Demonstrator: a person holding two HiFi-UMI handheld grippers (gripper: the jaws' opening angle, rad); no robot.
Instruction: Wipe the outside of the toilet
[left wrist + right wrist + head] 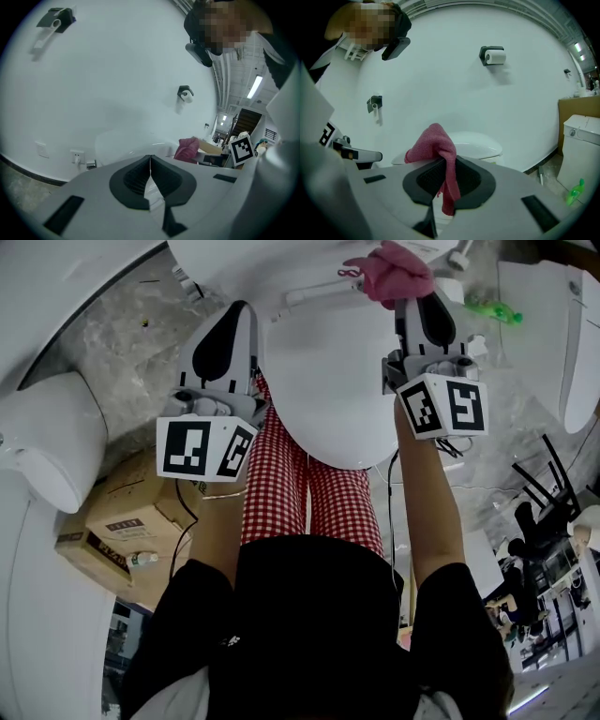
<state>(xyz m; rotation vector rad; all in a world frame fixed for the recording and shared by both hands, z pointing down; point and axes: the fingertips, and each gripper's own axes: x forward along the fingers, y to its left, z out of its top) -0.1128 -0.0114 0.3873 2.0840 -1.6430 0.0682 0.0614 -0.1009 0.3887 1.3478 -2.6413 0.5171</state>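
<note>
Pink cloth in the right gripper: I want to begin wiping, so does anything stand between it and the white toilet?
Nothing visible does. The right gripper is shut on the pink cloth near the back of the white toilet, its lid closed, with open air between. The shut left gripper is off to the side.

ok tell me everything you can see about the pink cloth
The pink cloth is a soft, fuzzy-looking rag, like terry or microfibre. It is clamped between the jaws of the right gripper: a bunched peak sticks up above them and a narrow tail hangs down through the gap. In the head view it sits over the rear of the white toilet. Whether it touches the toilet cannot be told; only the jaws are seen touching it.
</note>
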